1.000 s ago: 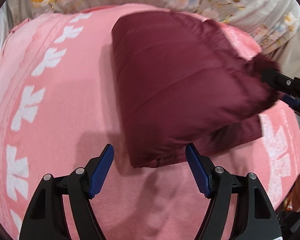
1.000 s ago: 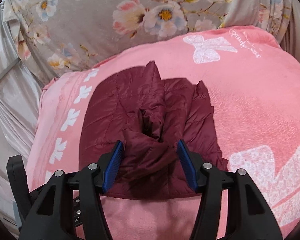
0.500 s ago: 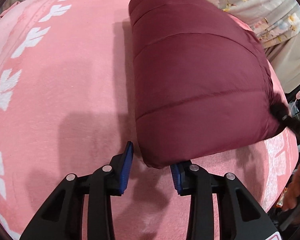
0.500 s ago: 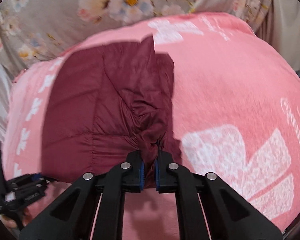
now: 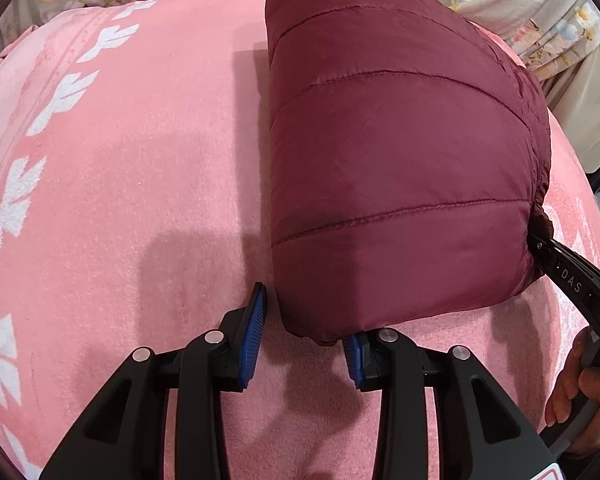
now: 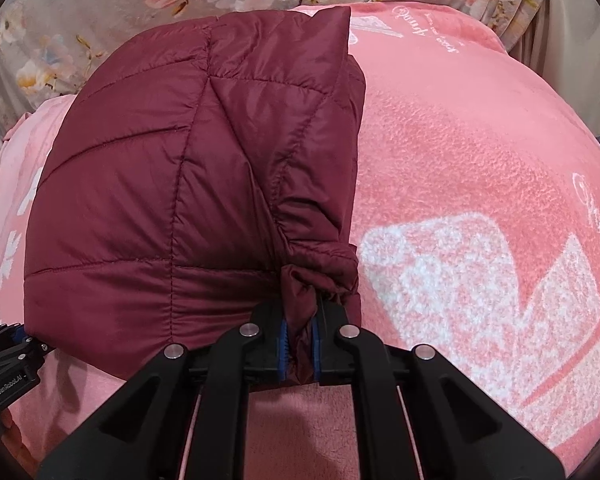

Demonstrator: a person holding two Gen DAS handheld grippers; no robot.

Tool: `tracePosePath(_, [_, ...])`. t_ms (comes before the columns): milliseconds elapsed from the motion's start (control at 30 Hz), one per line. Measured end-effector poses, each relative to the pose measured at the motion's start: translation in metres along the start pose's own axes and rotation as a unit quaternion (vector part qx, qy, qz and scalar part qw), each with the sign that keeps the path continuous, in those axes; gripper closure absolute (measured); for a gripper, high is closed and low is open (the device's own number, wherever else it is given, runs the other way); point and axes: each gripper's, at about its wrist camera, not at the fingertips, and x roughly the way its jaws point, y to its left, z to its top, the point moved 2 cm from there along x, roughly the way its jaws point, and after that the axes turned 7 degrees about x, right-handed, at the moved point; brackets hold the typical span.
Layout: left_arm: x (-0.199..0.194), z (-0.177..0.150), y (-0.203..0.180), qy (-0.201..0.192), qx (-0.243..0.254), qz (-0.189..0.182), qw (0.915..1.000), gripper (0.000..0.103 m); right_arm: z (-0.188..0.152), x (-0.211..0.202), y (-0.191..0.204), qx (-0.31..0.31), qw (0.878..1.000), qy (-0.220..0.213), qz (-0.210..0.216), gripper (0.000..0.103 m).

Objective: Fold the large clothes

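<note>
A dark red quilted jacket (image 5: 392, 168) lies folded into a thick bundle on a pink blanket (image 5: 140, 184). My left gripper (image 5: 304, 340) is open, its blue pads on either side of the bundle's near corner, which overhangs the right pad. My right gripper (image 6: 299, 344) is shut on a bunched fold of the jacket (image 6: 188, 184) at its near right edge. The right gripper's black finger (image 5: 572, 276) also shows in the left wrist view at the bundle's right side.
The pink blanket (image 6: 480, 184) has white bow prints and covers the bed. A grey floral sheet (image 6: 100, 12) lies behind it. The person's hand (image 5: 580, 412) is at the lower right of the left wrist view. The left gripper's body (image 6: 4, 364) shows at the right wrist view's left edge.
My right gripper closed on the jacket's bunched fold and holds it. My left gripper narrowed its jaws and moved up to the bundle's near corner.
</note>
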Motion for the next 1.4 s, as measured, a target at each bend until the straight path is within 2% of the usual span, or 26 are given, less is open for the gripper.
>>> tracePosePath(200, [-0.002, -0.001, -0.001, -0.001, 0.004, 0.009, 0.9999, 0.069, -0.006, -0.001, 0.006, -0.006, 1.0, -0.01, -0.002, 0.096])
tracePosePath(267, [0.001, 0.007, -0.013, 0.002, 0.006, 0.012, 0.9999, 0.07, -0.008, -0.004, 0.005, -0.003, 1.0, -0.007, 0.004, 0.096])
tracePosePath(333, [-0.007, 0.006, -0.014, 0.007, 0.013, 0.007, 0.9999, 0.071, -0.006, -0.012, -0.004, 0.015, 1.0, 0.002, 0.022, 0.093])
tracePosePath(467, [-0.045, -0.002, 0.001, -0.013, 0.013, -0.027, 0.9995, 0.071, 0.0, -0.042, -0.032, 0.066, 0.996, 0.0, 0.053, 0.076])
tracePosePath(533, [-0.067, -0.001, 0.015, -0.035, 0.002, -0.029, 0.999, 0.071, 0.008, -0.058, -0.043, 0.081, 0.995, -0.012, 0.061, 0.075])
tracePosePath(667, [-0.095, 0.027, 0.033, -0.085, -0.016, -0.014, 0.9961, 0.071, 0.04, -0.084, -0.045, 0.086, 0.992, -0.057, 0.07, 0.073])
tracePosePath(733, [-0.103, 0.052, 0.039, -0.11, -0.02, -0.006, 0.9937, 0.071, 0.06, -0.09, -0.039, 0.093, 0.989, -0.077, 0.082, 0.063])
tracePosePath(767, [-0.105, 0.062, 0.038, -0.122, -0.019, -0.003, 0.9923, 0.071, 0.07, -0.089, -0.034, 0.094, 0.988, -0.083, 0.09, 0.052])
tracePosePath(800, [-0.104, 0.073, 0.035, -0.129, -0.017, 0.002, 0.9915, 0.071, 0.081, -0.084, -0.028, 0.092, 0.987, -0.086, 0.096, 0.045])
tracePosePath(900, [-0.09, 0.112, 0.017, -0.131, -0.004, -0.009, 0.9914, 0.069, 0.108, -0.054, -0.018, 0.098, 0.987, -0.061, 0.115, 0.045])
tracePosePath(1000, [-0.067, 0.143, 0.008, -0.123, -0.003, -0.03, 0.992, 0.069, 0.126, -0.021, -0.014, 0.128, 0.983, -0.032, 0.13, 0.045])
tracePosePath(1067, [-0.053, 0.16, 0.001, -0.121, -0.007, -0.03, 0.9922, 0.069, 0.132, -0.004, -0.01, 0.139, 0.984, -0.028, 0.109, 0.045])
tracePosePath(1133, [-0.041, 0.173, -0.006, -0.125, -0.003, -0.023, 0.9919, 0.069, 0.137, 0.009, -0.003, 0.132, 0.987, -0.032, 0.087, 0.06])
tracePosePath(1167, [-0.034, 0.177, -0.011, -0.122, 0.004, -0.016, 0.9924, 0.069, 0.137, 0.014, -0.001, 0.131, 0.987, -0.031, 0.081, 0.078])
tracePosePath(1200, [-0.024, 0.183, -0.016, -0.118, 0.015, -0.009, 0.9928, 0.069, 0.136, 0.019, 0.003, 0.133, 0.988, -0.032, 0.077, 0.09])
tracePosePath(1300, [-0.002, 0.191, -0.024, -0.107, 0.031, 0.021, 0.9936, 0.069, 0.131, 0.02, 0.01, 0.113, 0.991, -0.062, 0.038, 0.097])
tracePosePath(1400, [0.019, 0.19, -0.028, -0.1, 0.043, 0.04, 0.9932, 0.069, 0.128, 0.03, 0.011, 0.098, 0.993, -0.07, 0.004, 0.097])
